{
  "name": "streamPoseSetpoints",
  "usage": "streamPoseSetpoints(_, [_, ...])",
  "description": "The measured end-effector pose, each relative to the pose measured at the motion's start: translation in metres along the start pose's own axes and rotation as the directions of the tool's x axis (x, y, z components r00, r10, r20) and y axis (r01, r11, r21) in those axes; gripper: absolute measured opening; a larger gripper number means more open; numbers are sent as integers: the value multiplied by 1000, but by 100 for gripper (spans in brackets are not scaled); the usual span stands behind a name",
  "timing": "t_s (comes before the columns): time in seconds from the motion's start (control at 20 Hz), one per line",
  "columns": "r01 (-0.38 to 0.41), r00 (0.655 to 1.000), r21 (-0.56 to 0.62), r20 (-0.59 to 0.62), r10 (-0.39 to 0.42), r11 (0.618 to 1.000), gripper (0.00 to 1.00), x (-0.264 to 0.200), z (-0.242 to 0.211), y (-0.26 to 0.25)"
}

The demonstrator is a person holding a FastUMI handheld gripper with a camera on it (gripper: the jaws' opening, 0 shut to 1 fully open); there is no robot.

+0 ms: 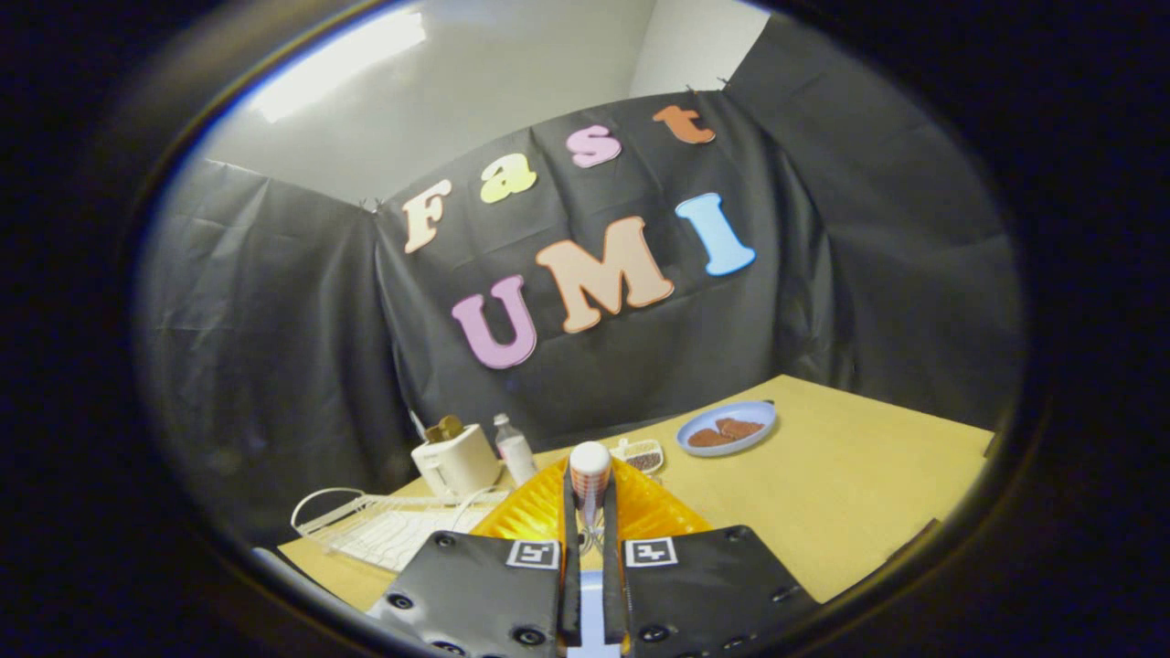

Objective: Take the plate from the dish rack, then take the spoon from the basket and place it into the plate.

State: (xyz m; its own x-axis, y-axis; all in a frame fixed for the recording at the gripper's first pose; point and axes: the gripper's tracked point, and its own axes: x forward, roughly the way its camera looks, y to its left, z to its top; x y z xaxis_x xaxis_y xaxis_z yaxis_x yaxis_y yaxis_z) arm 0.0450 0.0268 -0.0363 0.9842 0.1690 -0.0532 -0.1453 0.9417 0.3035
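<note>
The tool pinches the spoon upright by its handle above the orange basket; a blue plate of food sits well beyond on the tabletop.

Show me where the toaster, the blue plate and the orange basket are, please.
toaster (454,460): gripper view, its white front face.
blue plate (757,408): gripper view, its bare far rim.
orange basket (530,512): gripper view, its ribbed wall beside the shut fingers.

Glossy translucent plastic basket, matt wood-look table, white wire dish rack, smooth glossy plate.
</note>
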Motion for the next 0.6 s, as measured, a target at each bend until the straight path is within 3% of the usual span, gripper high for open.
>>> streamPoseSetpoints(0.25, [-72,994,93,-80,80,993,12,-23,-38,-5])
streamPoseSetpoints(0.6, [-90,986,159,-121,110,983,12,-30,-67,-23])
